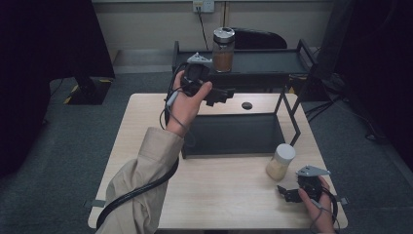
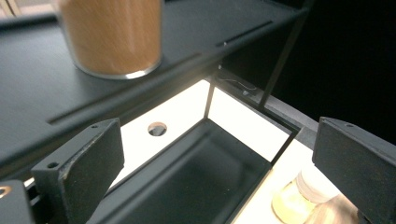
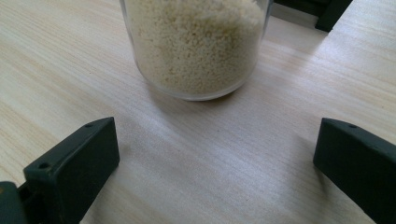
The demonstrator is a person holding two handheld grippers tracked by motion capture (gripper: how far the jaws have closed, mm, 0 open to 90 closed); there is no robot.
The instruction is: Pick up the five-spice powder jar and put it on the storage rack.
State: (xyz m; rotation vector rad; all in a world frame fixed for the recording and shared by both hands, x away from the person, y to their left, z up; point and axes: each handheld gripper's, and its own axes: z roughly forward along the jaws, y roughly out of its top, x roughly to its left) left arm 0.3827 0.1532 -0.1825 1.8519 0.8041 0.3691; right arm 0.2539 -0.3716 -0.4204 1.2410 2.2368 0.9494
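Jar of pale grains point(image 1: 280, 162), white lid, upright on wooden table point(image 1: 146, 146), front right, just beside black rack's lower tray point(image 1: 234, 134). We log right gripper point(image 1: 288, 193) low over table, just short of this jar; jaws spread wide, holding nothing, jar point(image 3: 196, 46) ahead of gap, not between them. Right hand point(image 1: 319, 207) grips it from near edge. Left gripper point(image 1: 219, 95) raised beside rack's upper shelf point(image 1: 263, 61), jaws wide apart, empty; forearm in beige sleeve point(image 1: 141, 185) angled upward. Jar of brown grains point(image 1: 223, 43) upright on that shelf, near left gripper, not between jaws.
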